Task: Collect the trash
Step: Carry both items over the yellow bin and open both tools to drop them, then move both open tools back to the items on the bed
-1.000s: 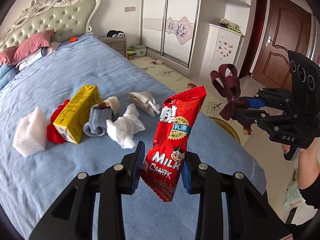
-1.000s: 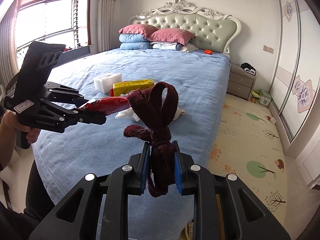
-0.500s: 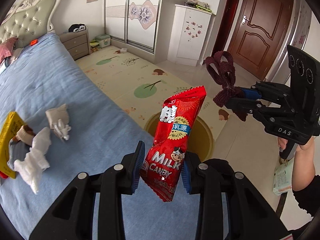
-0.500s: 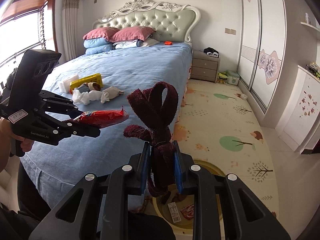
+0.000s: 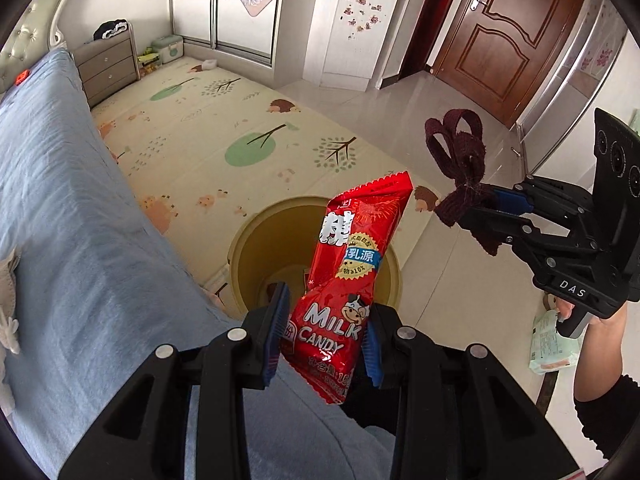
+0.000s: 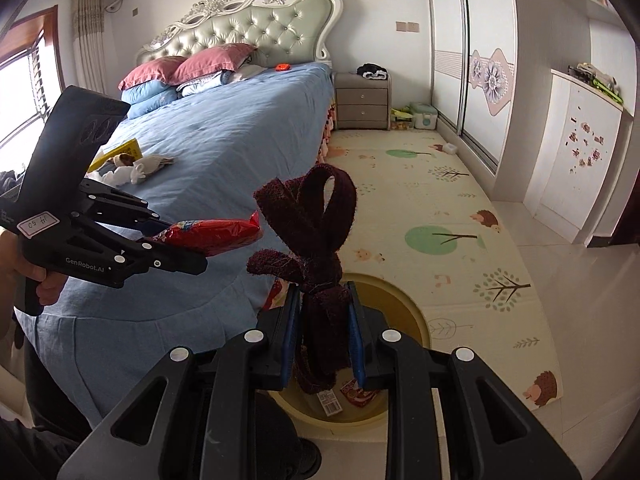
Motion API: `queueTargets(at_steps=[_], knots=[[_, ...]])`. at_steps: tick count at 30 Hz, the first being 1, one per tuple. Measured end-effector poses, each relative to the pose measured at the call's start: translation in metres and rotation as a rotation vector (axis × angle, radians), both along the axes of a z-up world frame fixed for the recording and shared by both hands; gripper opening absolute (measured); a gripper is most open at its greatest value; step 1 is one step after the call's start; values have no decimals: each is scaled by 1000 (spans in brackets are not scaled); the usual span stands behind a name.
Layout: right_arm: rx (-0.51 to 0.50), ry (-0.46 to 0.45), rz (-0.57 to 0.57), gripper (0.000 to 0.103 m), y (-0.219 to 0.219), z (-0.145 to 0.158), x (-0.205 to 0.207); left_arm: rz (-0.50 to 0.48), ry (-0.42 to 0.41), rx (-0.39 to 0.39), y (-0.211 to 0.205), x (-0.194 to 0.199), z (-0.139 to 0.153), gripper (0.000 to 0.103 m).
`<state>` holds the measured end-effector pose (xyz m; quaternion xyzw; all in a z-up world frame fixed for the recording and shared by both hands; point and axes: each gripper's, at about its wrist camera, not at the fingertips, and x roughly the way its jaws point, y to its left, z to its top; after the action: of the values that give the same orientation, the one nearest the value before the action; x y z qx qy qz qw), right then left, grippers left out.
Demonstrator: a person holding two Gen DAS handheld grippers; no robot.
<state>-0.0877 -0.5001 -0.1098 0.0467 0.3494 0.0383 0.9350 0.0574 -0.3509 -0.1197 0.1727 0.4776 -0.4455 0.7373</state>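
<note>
Clearly the main risk here is a miss at the bin. The left tongs (image 5: 324,334) are clamped on the lower part of a red milk candy wrapper (image 5: 352,276), which stands up tall and light above the pads; in the left wrist view it hangs over the mouth of the yellow bin (image 5: 256,248), but close to the bed-side rim. Let go from this spot, such a flat, light packet could flutter, catch the rim, or land on the blue bedspread (image 5: 72,240) or the play mat (image 5: 240,128) beside the bin.

The right tongs (image 6: 323,336) are nearly closed on a knotted dark maroon cloth strip (image 6: 316,240), gripped just under its knot, with loops standing up and a tail hanging below the pads. In the right wrist view the bin (image 6: 404,304) lies beneath and slightly beyond the pads, so the tail looks aimed inside, though the fuzzy fabric might cling to the blue pads when they open and drop late or off-centre. The two tools also sit near each other over one small opening, so a bump is possible if both go in together.

Both hands angle their tongs downward toward the bin, the left more steeply; the person's right hand (image 5: 576,316) grips its handle off to the side, above the tiled floor. More litter remains on the bed.
</note>
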Motion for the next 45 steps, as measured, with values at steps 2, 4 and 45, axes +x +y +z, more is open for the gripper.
queueTargets(at_steps=[2, 4, 45], knots=[[10, 13, -9, 22, -5, -5, 3, -2, 19, 9, -7, 5, -7, 34], [14, 25, -13, 22, -10, -10, 7, -4, 35, 15, -15, 12, -12, 34], [7, 60, -64, 59, -24, -31, 17, 39, 71, 21, -17, 15, -14, 91]])
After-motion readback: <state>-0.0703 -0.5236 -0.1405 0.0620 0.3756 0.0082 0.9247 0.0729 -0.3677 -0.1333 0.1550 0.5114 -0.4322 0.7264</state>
